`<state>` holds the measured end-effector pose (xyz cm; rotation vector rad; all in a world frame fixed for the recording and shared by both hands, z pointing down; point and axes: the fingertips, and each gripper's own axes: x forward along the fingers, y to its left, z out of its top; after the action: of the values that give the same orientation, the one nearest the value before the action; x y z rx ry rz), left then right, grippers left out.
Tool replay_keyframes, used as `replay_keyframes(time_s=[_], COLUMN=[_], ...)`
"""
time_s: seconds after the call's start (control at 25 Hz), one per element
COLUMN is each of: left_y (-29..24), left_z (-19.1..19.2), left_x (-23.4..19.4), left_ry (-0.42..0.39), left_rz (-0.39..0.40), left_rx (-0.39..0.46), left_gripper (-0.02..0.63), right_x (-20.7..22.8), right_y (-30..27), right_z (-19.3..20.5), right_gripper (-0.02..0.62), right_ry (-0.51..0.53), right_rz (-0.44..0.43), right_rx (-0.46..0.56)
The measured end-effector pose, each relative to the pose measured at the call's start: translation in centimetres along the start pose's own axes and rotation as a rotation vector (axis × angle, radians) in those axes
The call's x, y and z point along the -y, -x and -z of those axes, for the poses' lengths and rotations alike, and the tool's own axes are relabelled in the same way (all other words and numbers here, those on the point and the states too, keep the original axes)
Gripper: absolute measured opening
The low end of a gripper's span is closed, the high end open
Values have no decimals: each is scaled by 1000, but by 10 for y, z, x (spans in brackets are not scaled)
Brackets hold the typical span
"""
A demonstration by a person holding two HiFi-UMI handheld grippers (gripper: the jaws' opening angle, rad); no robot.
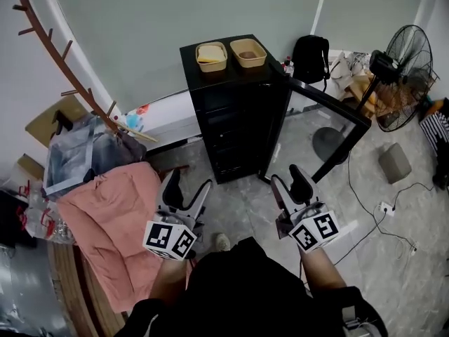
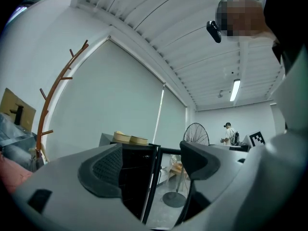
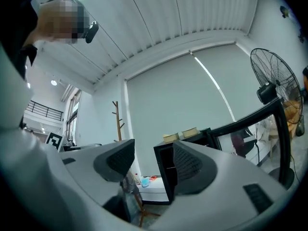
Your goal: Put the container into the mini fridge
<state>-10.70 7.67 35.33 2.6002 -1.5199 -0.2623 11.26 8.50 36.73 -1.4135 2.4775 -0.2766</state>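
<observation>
Brown wood makes up the curved coat stand [image 1: 78,83] at the far left, and a pink cloth [image 1: 116,223] is spread near it.

The left tongs [image 1: 189,188] are held level just right of that cloth. They are wide open, and nothing is caught between the pads.

Far ahead, in the middle, the black mini fridge [image 1: 228,125] is seen standing on the grey floor [image 1: 245,202]. On its top, side by side, two shallow beige open-topped containers are set: the left container [image 1: 211,56], with something pale yellow in it, and the right container [image 1: 248,52], with something brownish in it. Which of the two is meant cannot be told. Both are well apart from the tongs, and neither is touched.

Each container is judged to be light and thin-walled, with a stiff rolled rim, probably smooth and a little slippery. As no lid is seen, the contents could be spilled if a tub is tipped. A hold is best taken across one near wall at the rim, and the tub kept flat.

The right tongs [image 1: 290,181] are likewise spread wide and empty.

The fridge's glass-fronted door [image 1: 326,114] is swung open to the right, so the shelves are free to be reached. A black standing fan [image 1: 407,65] is placed at the far right.
</observation>
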Motion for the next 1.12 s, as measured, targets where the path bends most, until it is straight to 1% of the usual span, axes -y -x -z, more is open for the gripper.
replay_keyframes(time_s=[0.36, 0.64, 0.76, 0.92, 1.12], left_y=[-53, -93, -112, -136, -169], left_z=[-19, -19, -15, -16, -11], left_x=[-48, -67, -71, -70, -67], left_ry=[0, -27, -44, -47, -61], left_rz=[73, 114, 111, 82, 54], left_rx=[19, -10, -27, -23, -37], left_gripper=[391, 391, 391, 391, 390], right_x=[0, 5, 17, 39, 64], right_y=[-78, -112, -122, -142, -170], right_z=[0, 6, 7, 1, -7], right_gripper=[242, 233, 233, 227, 219], right_ry=[14, 24, 30, 30, 29], right_rz=[-1, -47, -65, -101, -165], right_rx=[17, -47, -73, -86, -91])
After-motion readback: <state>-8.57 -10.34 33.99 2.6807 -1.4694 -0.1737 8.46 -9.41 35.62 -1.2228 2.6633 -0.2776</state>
